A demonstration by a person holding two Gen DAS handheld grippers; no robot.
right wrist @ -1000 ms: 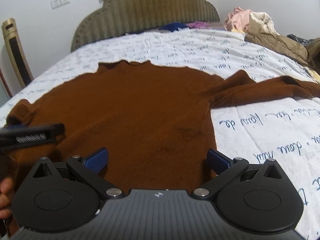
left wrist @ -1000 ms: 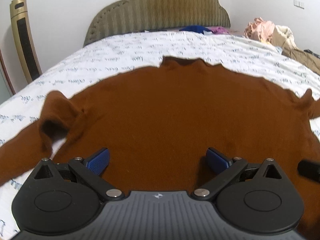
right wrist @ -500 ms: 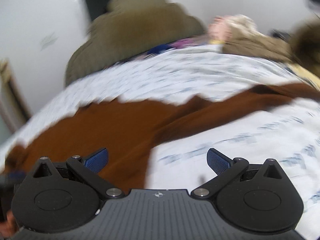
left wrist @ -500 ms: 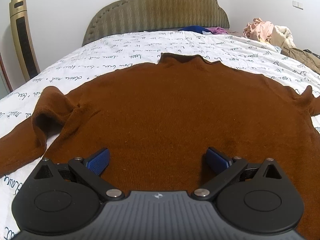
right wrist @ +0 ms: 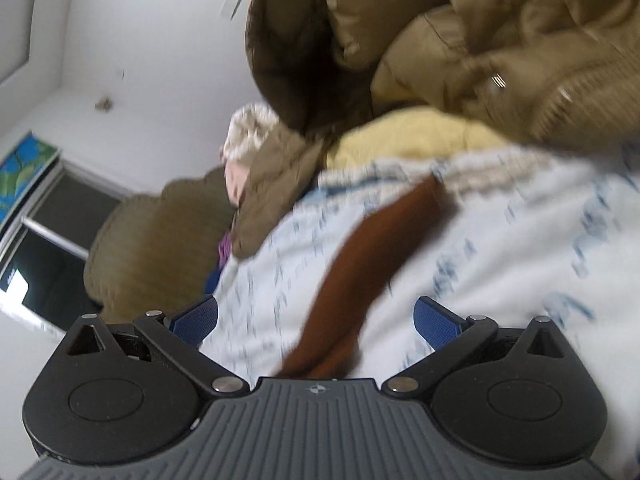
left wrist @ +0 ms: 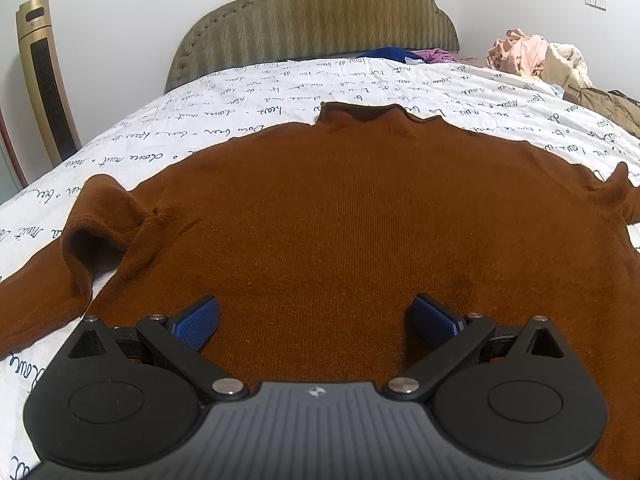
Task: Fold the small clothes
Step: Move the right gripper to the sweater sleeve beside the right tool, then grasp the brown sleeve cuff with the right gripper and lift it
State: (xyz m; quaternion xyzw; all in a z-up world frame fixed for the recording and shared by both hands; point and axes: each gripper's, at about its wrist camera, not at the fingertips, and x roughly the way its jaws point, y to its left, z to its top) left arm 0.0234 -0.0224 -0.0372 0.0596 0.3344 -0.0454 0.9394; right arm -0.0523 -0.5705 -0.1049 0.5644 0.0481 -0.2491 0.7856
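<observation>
A brown long-sleeved sweater (left wrist: 352, 216) lies spread flat on the white printed bedsheet (left wrist: 248, 120), collar toward the headboard. Its left sleeve (left wrist: 48, 280) is bunched at the shoulder. My left gripper (left wrist: 316, 320) is open and empty just above the sweater's lower body. My right gripper (right wrist: 316, 320) is open and empty, tilted, over the sweater's right sleeve (right wrist: 368, 264), which runs across the sheet (right wrist: 520, 240) toward its cuff. The right wrist view is blurred.
A padded olive headboard (left wrist: 312, 28) stands at the far end. A pile of clothes (left wrist: 536, 56) lies at the back right; a tan jacket (right wrist: 500, 48) and a yellow item (right wrist: 416, 132) sit just beyond the sleeve cuff. A gold tower appliance (left wrist: 44, 80) stands left.
My right gripper has swung right and rolled, from over the sweater's body to over its right sleeve. My left gripper has stayed almost still, and the right gripper left its view.
</observation>
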